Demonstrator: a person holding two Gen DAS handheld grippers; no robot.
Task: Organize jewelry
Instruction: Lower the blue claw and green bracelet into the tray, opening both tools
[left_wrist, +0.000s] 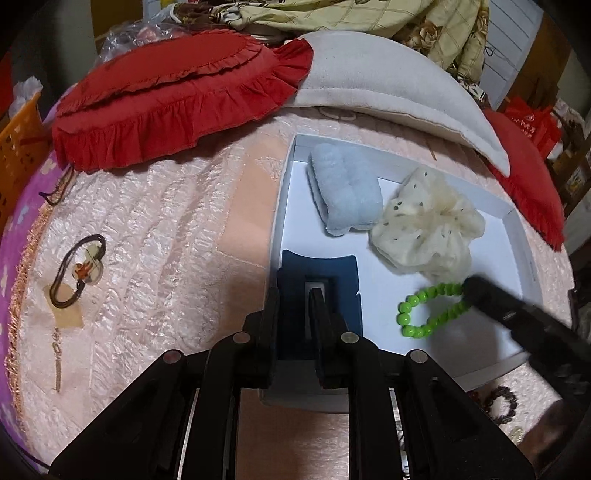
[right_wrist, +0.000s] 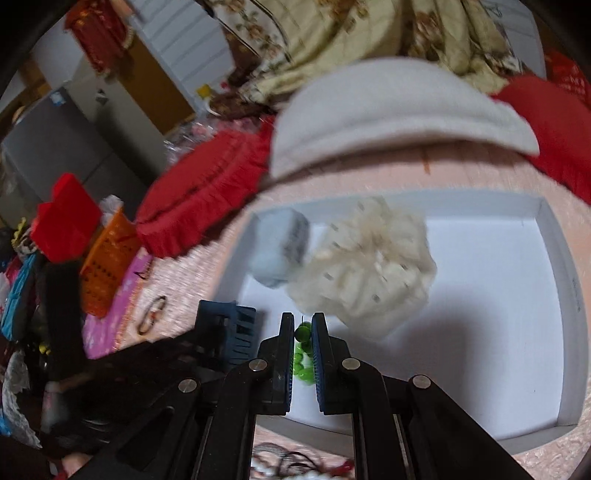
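Note:
A white box (left_wrist: 515, 236) lies on the pink bedspread. In it are a light blue scrunchie (left_wrist: 343, 192), a cream dotted scrunchie (left_wrist: 428, 225), a green bead bracelet (left_wrist: 428, 308) and a dark blue hair claw (left_wrist: 319, 277). My left gripper (left_wrist: 295, 295) is shut on the blue hair claw at the box's near left corner. My right gripper (right_wrist: 303, 325) is shut on the green bead bracelet (right_wrist: 301, 354) and holds it low over the box (right_wrist: 554, 240). The right gripper's finger (left_wrist: 491, 299) shows in the left wrist view at the bracelet's right end.
A brown hair tie with a round charm (left_wrist: 79, 271) lies on the bedspread at left. A dark bead bracelet (left_wrist: 502, 402) lies in front of the box. Red frilled cushions (left_wrist: 166, 96) and a white pillow (left_wrist: 388, 77) lie behind it. An orange basket (right_wrist: 107, 266) stands left.

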